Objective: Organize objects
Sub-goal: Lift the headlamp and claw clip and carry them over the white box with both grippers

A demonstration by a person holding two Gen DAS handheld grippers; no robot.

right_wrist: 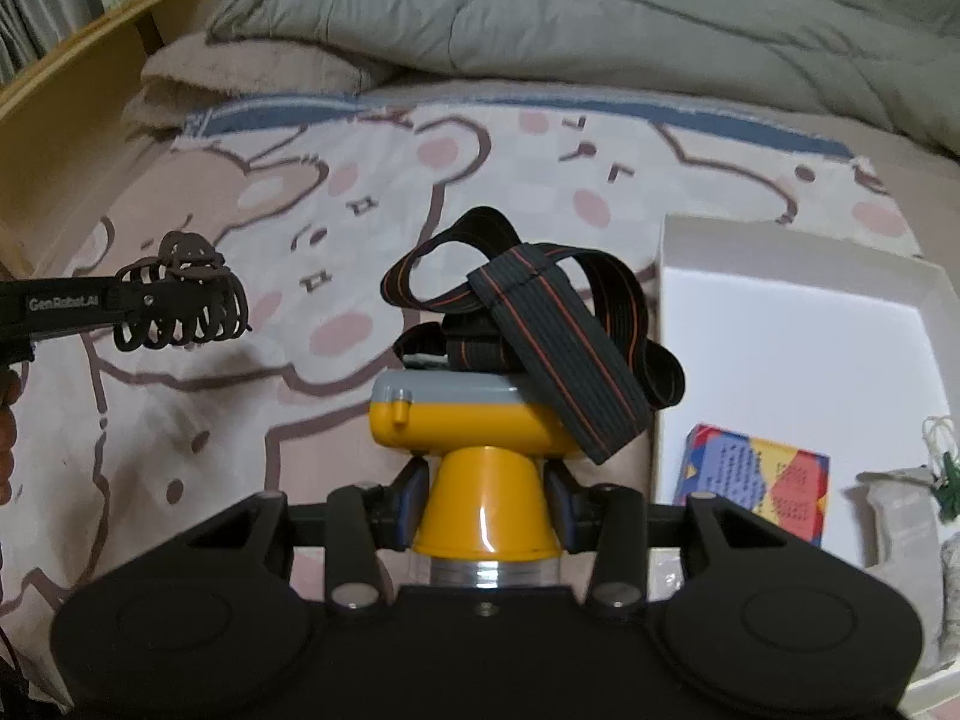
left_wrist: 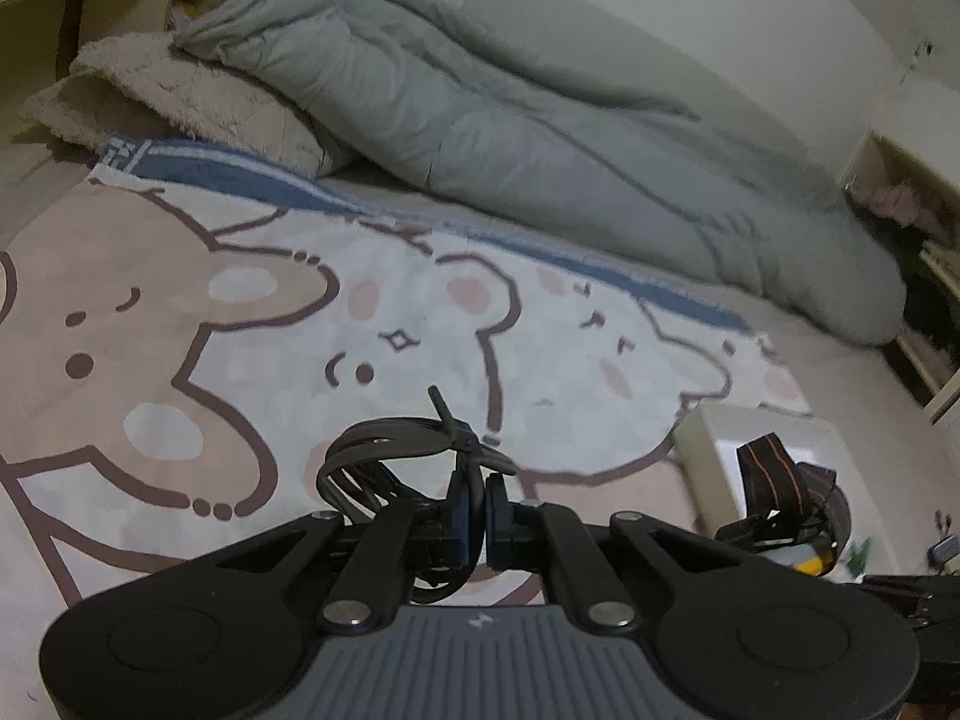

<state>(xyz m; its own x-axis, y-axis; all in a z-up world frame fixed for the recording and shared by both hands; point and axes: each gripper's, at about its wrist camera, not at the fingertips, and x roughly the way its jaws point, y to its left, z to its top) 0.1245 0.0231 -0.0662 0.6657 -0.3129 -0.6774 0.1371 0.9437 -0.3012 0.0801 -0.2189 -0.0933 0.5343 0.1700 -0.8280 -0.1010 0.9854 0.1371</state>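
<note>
- The yellow headlamp (right_wrist: 480, 420) sits at the centre of the right wrist view, pinched at its yellow cone by the right gripper (right_wrist: 487, 501), whose pads press both flanks of the cone; the jaws are only part-way closed because the cone fills them.
- Its black strap with orange lines (right_wrist: 540, 330) flops loose above and to the right of the lamp body. Judged risk: the loop can snag on a wall of the white box (right_wrist: 798, 330) at right of frame, so carry it well above the rim before lowering.
- The dark brown hair claw clip (left_wrist: 414, 468) is low in the centre of the left wrist view, nipped by the left gripper (left_wrist: 478, 516), whose jaws are fully closed on a thin part of it.
- That hold looks slim; keeping the clip level and avoiding jerks should stop it swivelling out.
- The box already holds a colourful small carton (right_wrist: 759, 489) in its lower part, so the bare upper area seems the better spot.
- Both items hang above the cartoon bear blanket (right_wrist: 300, 192); the grey duvet (right_wrist: 600, 30) lies across the top of the frame.
</note>
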